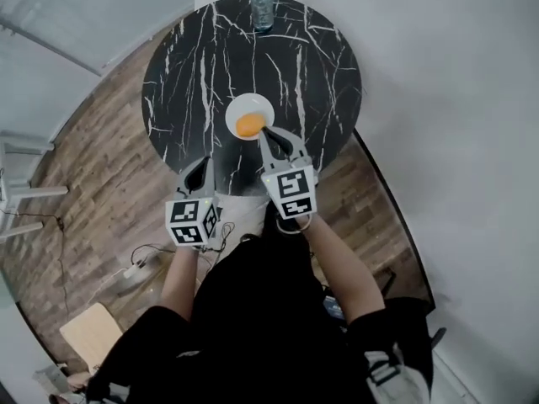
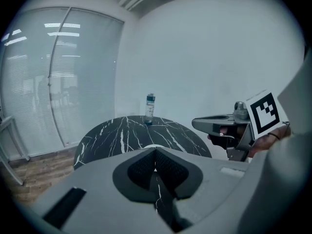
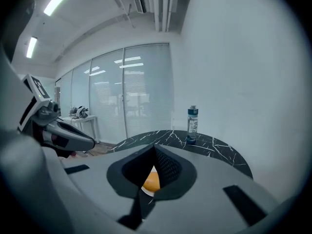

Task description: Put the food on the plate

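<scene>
On the round black marble table (image 1: 189, 74) stands a small white plate (image 1: 253, 105) with an orange round piece of food (image 1: 250, 125) on it. My right gripper (image 1: 264, 133) is shut, its tips at the plate's near right edge just beside the food, with nothing between them. In the right gripper view the food (image 3: 151, 181) shows just beyond the closed jaws (image 3: 154, 151). My left gripper (image 1: 204, 165) hovers over the table's near edge, left of the plate, also shut and empty (image 2: 155, 152).
A clear water bottle (image 1: 261, 1) with a blue cap stands at the table's far edge, also visible as the bottle (image 2: 149, 108) in the left gripper view. Wooden floor surrounds the table; cables and a light wooden stool (image 1: 88, 331) lie at the lower left.
</scene>
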`<state>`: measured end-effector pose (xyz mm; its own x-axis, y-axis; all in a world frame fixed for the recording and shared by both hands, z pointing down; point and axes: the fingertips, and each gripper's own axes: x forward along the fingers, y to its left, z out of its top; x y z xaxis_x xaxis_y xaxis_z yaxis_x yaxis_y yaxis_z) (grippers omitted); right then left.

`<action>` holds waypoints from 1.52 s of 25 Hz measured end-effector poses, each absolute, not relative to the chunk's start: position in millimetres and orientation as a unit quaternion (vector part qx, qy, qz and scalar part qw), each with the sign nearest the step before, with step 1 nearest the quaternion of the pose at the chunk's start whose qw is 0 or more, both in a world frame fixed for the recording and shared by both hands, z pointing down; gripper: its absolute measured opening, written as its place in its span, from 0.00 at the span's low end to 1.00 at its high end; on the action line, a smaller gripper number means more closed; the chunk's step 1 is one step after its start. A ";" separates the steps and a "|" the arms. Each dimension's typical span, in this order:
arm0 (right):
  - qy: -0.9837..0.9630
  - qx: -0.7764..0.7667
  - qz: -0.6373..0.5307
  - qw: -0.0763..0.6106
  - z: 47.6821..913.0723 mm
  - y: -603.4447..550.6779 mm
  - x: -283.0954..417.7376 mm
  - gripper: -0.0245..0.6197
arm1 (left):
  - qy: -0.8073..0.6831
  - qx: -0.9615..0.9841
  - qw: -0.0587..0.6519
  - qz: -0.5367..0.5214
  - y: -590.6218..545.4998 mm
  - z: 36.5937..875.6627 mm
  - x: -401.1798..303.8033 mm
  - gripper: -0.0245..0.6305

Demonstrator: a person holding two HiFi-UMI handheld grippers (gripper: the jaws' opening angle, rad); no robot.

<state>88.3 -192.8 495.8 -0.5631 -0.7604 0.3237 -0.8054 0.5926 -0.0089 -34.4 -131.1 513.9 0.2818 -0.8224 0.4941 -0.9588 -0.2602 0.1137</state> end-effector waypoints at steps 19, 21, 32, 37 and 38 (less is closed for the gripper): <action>-0.855 0.509 -0.084 0.050 316.9 -107.6 116.6 0.03 | -0.577 0.811 0.066 0.068 -98.5 348.0 -26.2 0.04; -0.853 0.510 -0.102 0.047 301.1 -100.9 117.7 0.03 | -0.577 0.813 0.053 0.060 -93.3 333.3 -25.4 0.04; -0.851 0.508 -0.121 0.054 276.1 -101.8 124.0 0.03 | -0.577 0.815 0.028 0.042 -91.8 302.0 -21.8 0.04; -0.854 0.494 -0.145 0.074 273.9 -105.1 121.5 0.03 | -0.576 0.816 0.033 0.041 -93.5 304.5 -18.6 0.04; -0.856 0.489 -0.148 0.075 273.3 -105.8 120.2 0.03 | -0.575 0.816 0.033 0.042 -93.7 305.7 -17.7 0.04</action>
